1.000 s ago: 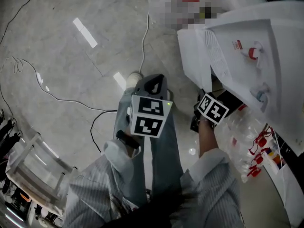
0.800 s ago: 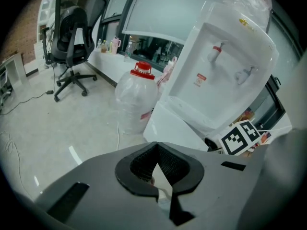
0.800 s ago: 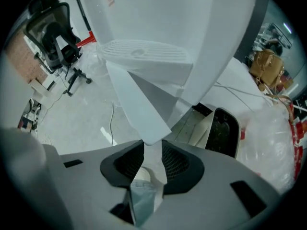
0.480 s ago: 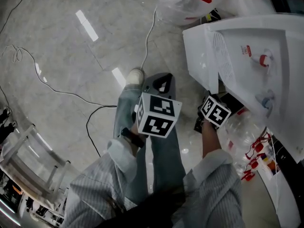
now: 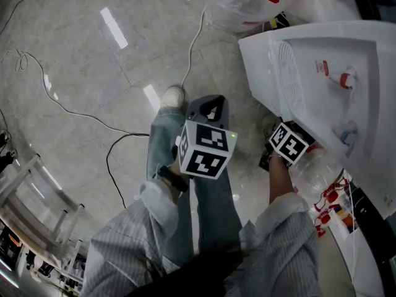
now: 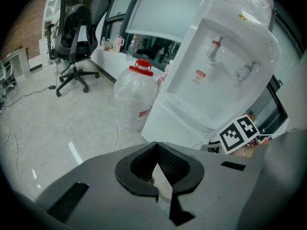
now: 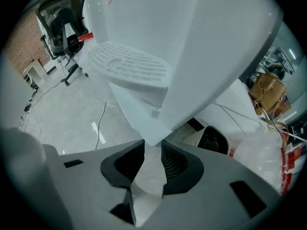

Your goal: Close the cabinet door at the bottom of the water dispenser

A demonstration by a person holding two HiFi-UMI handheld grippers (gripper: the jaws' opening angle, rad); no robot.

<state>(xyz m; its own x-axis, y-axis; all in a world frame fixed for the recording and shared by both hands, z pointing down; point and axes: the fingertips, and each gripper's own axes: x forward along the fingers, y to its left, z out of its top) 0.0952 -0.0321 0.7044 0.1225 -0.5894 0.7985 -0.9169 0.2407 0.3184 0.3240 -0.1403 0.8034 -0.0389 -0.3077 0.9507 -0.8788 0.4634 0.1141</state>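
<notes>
The door hangs open from the foot of the dispenser. Its lower corner sits between the right tongs, which are clamped on the panel's thin edge, one pad on each face. Just above these tongs the ribbed drip tray juts out over the door. To their right the open cabinet shows a dark round hole. Farther right lie clear plastic wrap and a brown bag.

In the head view the right tongs reach in low under the dispenser's front, below the red tap and the blue tap. The left tongs are held apart from the dispenser, out over the person's leg. They are closed tip to tip with nothing between them. Ahead of the left tongs and to the right stands the dispenser, with the right tongs' marker cube showing at its base. Ahead and slightly left is a large water bottle with a red cap, just beside the dispenser. Far off to the left stands an office chair. A white cable trails across the floor beyond the left tongs.
</notes>
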